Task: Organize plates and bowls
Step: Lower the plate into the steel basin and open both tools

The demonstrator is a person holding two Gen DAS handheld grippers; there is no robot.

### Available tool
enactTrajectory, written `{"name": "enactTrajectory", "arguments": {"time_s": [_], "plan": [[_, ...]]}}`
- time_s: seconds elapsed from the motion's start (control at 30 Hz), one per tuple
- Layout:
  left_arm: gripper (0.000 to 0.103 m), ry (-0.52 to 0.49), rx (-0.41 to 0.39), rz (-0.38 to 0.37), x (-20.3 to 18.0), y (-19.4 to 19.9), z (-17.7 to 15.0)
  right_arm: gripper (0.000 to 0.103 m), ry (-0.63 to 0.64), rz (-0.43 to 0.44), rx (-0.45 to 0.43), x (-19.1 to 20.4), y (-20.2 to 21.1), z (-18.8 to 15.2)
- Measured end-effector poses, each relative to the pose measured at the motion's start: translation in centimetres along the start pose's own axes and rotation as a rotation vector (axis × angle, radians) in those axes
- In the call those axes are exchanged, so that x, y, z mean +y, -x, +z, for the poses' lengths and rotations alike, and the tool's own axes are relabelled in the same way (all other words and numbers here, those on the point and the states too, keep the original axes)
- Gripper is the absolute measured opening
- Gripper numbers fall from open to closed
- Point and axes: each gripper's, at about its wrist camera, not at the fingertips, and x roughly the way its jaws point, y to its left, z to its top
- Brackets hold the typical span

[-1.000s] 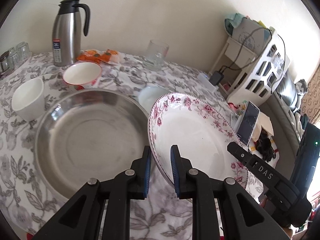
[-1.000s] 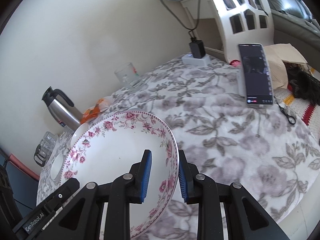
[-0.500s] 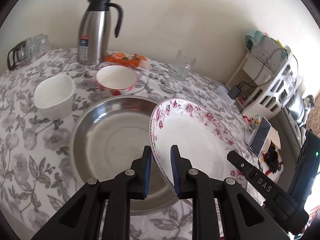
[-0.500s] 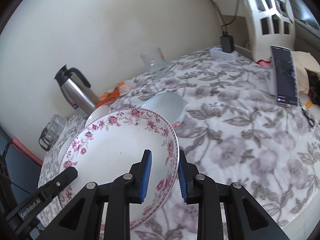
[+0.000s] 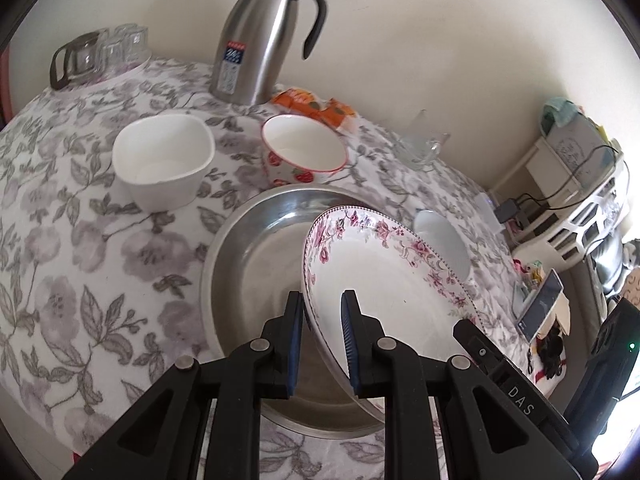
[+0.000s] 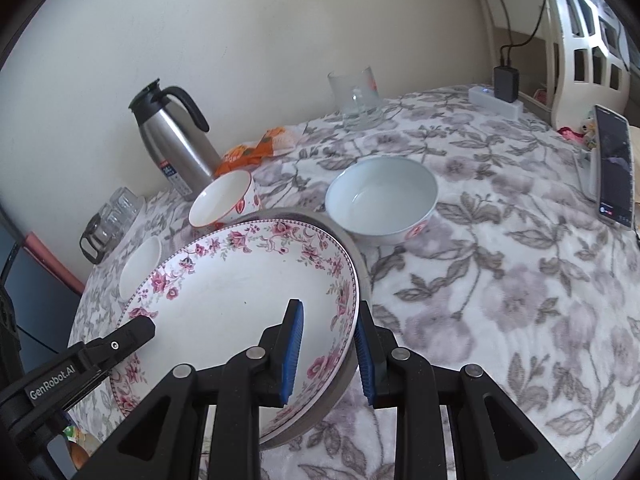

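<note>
A grey-flowered cloth covers the worktop [image 6: 500, 280] against a cream wall; both grippers' fingers [image 5: 296, 344] [image 6: 292, 348] clamp the rose-rimmed white plate [image 6: 240, 300] above the round steel basin [image 5: 256, 264], bowls beside.

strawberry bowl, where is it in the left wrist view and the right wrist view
Left wrist view: the strawberry bowl sits upper centre, just behind the steel basin, right of the white square bowl.
Right wrist view: it sits left of centre, just above the floral plate.
Shared landmark: the steel jug stands behind the bowl in both views.
</note>
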Motion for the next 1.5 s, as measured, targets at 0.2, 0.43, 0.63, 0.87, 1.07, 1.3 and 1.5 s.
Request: {"name": "enactTrajectory", "arguments": {"time_s": [0.2, 0.43, 0.63, 0.87, 1.07, 1.3, 1.5], "plan": [[0.02, 0.029, 0.04, 0.025, 0.9, -1.4, 0.1, 0.027, 0.012, -0.01, 0.032, 0.3, -1.6, 0.1], [0.02, 0.037, 0.068, 0.078, 1.5, -2.8, 0.4, 0.027, 0.053, -0.031, 0.056, 1.2, -3.2, 0.1], [0.019, 0.038, 0.078, 0.105, 1.9, -3.8, 0.8, 0.027, 0.084, -0.042, 0.054, 1.7, -4.0, 0.1], [0.019, 0.026, 0.13, 0.133, 1.9, -5.2, 0.6, 0.027, 0.1, -0.073, 0.08, 1.5, -5.0, -0.2], [0.019, 0.041, 0.176, 0.142, 2.2, -6.0, 0.2, 0.027, 0.142, -0.098, 0.075, 2.0, -4.9, -0.4], [0.019, 0.044, 0.168, 0.15, 2.1, -6.0, 0.1, 0.027, 0.153, -0.096, 0.079, 2.0, -4.9, -0.4], [0.019, 0.051, 0.165, 0.161, 2.3, -6.0, 0.2, 0.027, 0.167, -0.09, 0.081, 2.2, -4.9, -0.5]]}}
